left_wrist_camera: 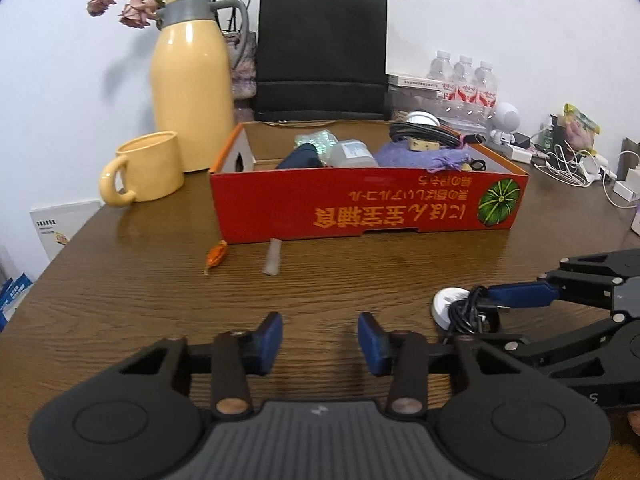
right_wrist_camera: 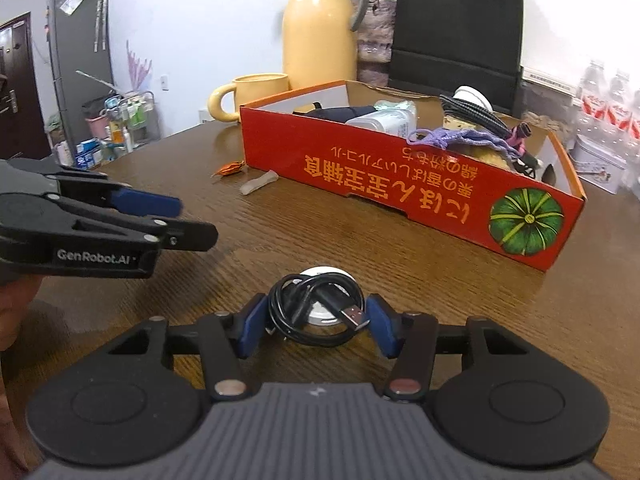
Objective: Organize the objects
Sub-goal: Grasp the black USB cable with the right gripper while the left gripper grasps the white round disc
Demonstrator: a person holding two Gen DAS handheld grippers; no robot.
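Observation:
A coiled black USB cable [right_wrist_camera: 316, 312] lies on a white round puck [right_wrist_camera: 326, 274] on the brown table. My right gripper [right_wrist_camera: 318, 320] straddles the coil, its blue pads [right_wrist_camera: 252, 328] touching it on both sides. In the left wrist view the same cable [left_wrist_camera: 466, 312] and the right gripper [left_wrist_camera: 480, 316] are at the right. My left gripper [left_wrist_camera: 320, 340] hovers low over bare wood, jaws apart, nothing between them; the right wrist view has the left gripper [right_wrist_camera: 196, 220] at its left. Behind stands a red cardboard box [left_wrist_camera: 360, 208] [right_wrist_camera: 400, 188] holding several items.
An orange candy wrapper [left_wrist_camera: 216, 256] and a small pale stick [left_wrist_camera: 272, 258] lie before the box. A yellow mug [left_wrist_camera: 146, 168], yellow thermos [left_wrist_camera: 192, 80] and black paper bag [left_wrist_camera: 320, 52] stand behind. Water bottles [left_wrist_camera: 464, 80] and chargers with cables [left_wrist_camera: 572, 160] crowd the far right.

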